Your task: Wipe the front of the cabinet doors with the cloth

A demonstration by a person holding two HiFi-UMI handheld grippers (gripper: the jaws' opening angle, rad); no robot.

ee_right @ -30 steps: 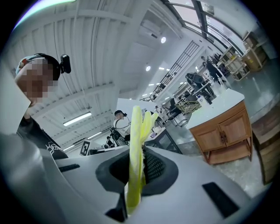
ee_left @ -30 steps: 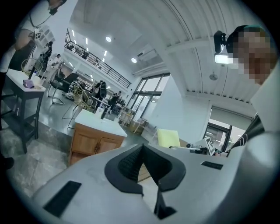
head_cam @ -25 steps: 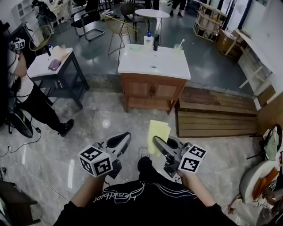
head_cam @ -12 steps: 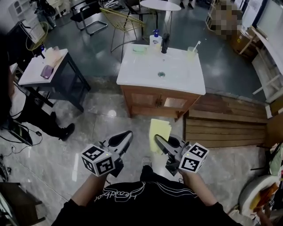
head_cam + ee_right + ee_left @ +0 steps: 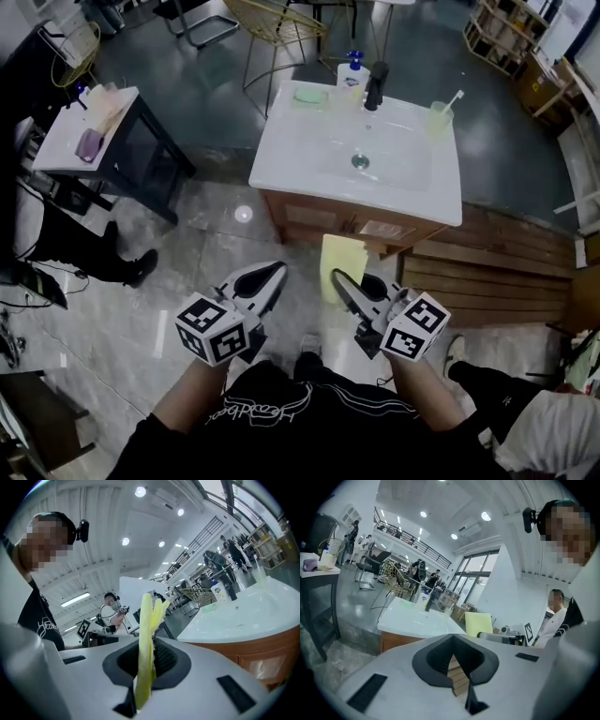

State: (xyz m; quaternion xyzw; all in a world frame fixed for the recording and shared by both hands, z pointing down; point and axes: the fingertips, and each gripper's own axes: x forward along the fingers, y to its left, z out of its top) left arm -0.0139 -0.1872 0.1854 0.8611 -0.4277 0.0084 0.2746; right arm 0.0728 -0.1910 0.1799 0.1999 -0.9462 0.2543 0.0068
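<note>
A wooden cabinet [image 5: 349, 223] with two doors stands under a white sink top [image 5: 300, 155], ahead of me on the marble floor. Its front also shows in the left gripper view [image 5: 396, 641] and in the right gripper view [image 5: 265, 660]. My right gripper [image 5: 339, 279] is shut on a folded yellow cloth [image 5: 339, 261], which stands up out of its jaws [image 5: 146, 634] short of the doors. My left gripper [image 5: 274, 274] hangs beside it, shut with nothing in it [image 5: 453, 641]. Both are held low, apart from the cabinet.
On the sink top stand a soap bottle [image 5: 350, 70], a black tap [image 5: 376, 84] and a cup with a toothbrush [image 5: 439, 117]. A black side table [image 5: 89, 131] and a person [image 5: 80, 248] are at the left. Wooden decking [image 5: 497, 281] lies right of the cabinet, chairs [image 5: 272, 23] behind.
The cabinet has come nearer and lower in the head view as I walk towards it. Both grippers keep their pose, the right one still holding the cloth.
</note>
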